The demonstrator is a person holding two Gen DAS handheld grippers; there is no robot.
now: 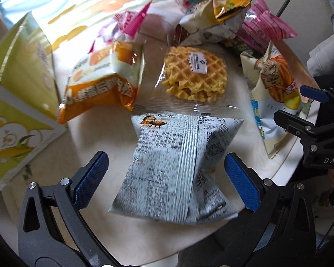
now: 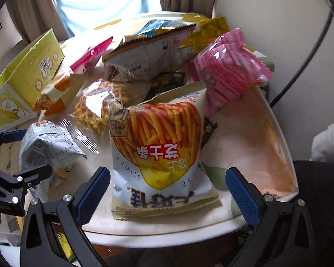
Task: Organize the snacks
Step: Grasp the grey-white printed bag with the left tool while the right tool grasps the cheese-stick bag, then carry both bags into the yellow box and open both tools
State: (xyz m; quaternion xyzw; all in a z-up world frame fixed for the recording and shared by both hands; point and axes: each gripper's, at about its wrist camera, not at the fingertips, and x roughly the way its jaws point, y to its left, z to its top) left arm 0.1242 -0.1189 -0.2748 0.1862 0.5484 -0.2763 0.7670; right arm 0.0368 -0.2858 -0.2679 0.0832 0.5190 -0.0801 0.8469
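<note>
Left gripper (image 1: 165,178) jaws spread wide, straddling the grey printed packet (image 1: 173,166); pads clear of it on both sides. Right gripper (image 2: 168,191) also wide apart around the cheese sticks bag (image 2: 160,151), no contact. That bag's bottom seam sits near the table's (image 2: 158,235) front edge. Snacks crowd the tabletop: waffle pack (image 1: 194,77) just behind the grey packet, orange bag (image 1: 100,84) left, pink pack (image 2: 229,73) back right. Yellow box (image 1: 17,84) at the left edge. Bare tabletop right of the cheese sticks bag.
</note>
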